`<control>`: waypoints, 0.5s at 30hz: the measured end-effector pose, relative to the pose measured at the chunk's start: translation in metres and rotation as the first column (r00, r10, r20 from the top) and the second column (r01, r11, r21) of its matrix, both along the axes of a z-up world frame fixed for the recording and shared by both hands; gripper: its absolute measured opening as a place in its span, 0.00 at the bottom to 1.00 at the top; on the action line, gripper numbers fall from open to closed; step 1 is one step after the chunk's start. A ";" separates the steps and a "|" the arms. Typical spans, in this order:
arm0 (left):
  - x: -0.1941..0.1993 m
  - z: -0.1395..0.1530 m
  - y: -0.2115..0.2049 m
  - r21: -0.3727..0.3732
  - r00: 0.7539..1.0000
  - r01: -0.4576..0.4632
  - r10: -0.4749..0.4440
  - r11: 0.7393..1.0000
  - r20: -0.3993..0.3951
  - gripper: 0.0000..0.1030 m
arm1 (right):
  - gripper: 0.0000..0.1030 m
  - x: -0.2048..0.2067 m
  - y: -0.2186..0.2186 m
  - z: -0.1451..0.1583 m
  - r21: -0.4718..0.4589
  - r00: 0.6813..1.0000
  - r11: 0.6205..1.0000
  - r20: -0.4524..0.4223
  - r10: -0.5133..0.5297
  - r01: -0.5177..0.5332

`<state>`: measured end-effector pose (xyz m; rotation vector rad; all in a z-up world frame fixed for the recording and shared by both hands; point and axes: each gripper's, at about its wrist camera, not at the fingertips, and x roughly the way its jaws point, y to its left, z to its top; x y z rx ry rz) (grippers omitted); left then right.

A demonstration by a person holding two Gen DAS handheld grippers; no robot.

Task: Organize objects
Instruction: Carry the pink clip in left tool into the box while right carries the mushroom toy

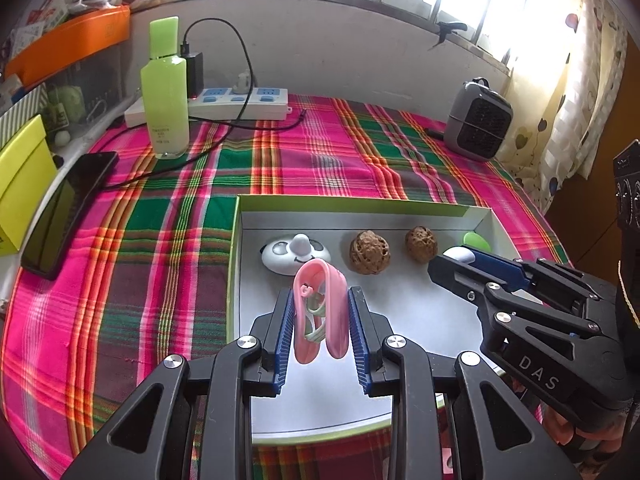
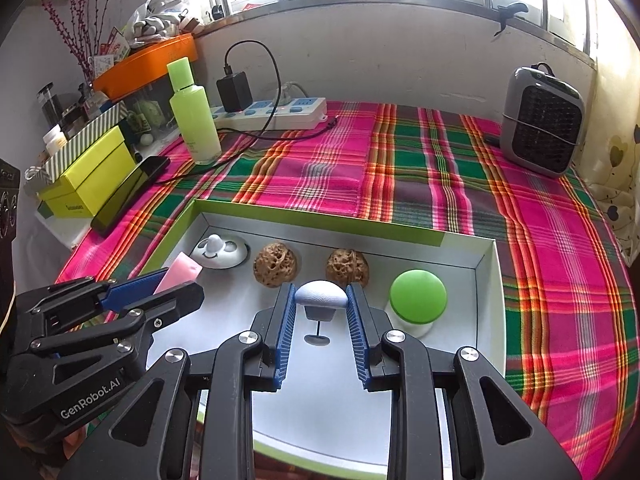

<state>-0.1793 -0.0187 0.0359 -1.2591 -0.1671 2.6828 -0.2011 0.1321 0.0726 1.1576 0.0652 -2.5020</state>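
Note:
A shallow box point(image 1: 360, 203) with a green rim and white floor lies on the plaid cloth. My left gripper point(image 1: 320, 293) is shut on a pink folded clip-like item point(image 1: 320, 312), held just above the box floor. My right gripper point(image 2: 321, 290) is shut on a small white mushroom-shaped piece point(image 2: 322, 296) over the box point(image 2: 320, 225). Along the box's far wall sit a white panda-faced piece point(image 1: 296, 256), two walnuts point(image 1: 370, 253) point(image 1: 421, 244) and a green-capped mushroom piece point(image 2: 418, 297). Each gripper shows in the other's view: the right gripper point(image 1: 452, 261), the left gripper point(image 2: 182, 281).
A green bottle point(image 1: 165, 92), a power strip point(image 1: 240, 102) with a charger and cable, and a black phone point(image 1: 68, 208) stand at the left. A grey heater point(image 2: 542, 120) sits at the back right. A yellow-green box point(image 2: 90, 184) is beside the table's left edge.

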 end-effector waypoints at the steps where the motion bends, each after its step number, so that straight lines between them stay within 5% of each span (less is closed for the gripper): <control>1: -0.001 -0.001 0.000 -0.001 1.000 0.000 0.000 1.000 0.002 0.24 | 0.27 -0.001 0.000 -0.001 0.001 1.000 1.000 0.001 0.000 0.000; 15: -0.013 -0.012 0.003 -0.040 1.000 -0.004 0.005 0.999 0.026 0.24 | 0.27 -0.013 -0.010 -0.012 0.040 1.000 0.999 0.018 0.002 -0.003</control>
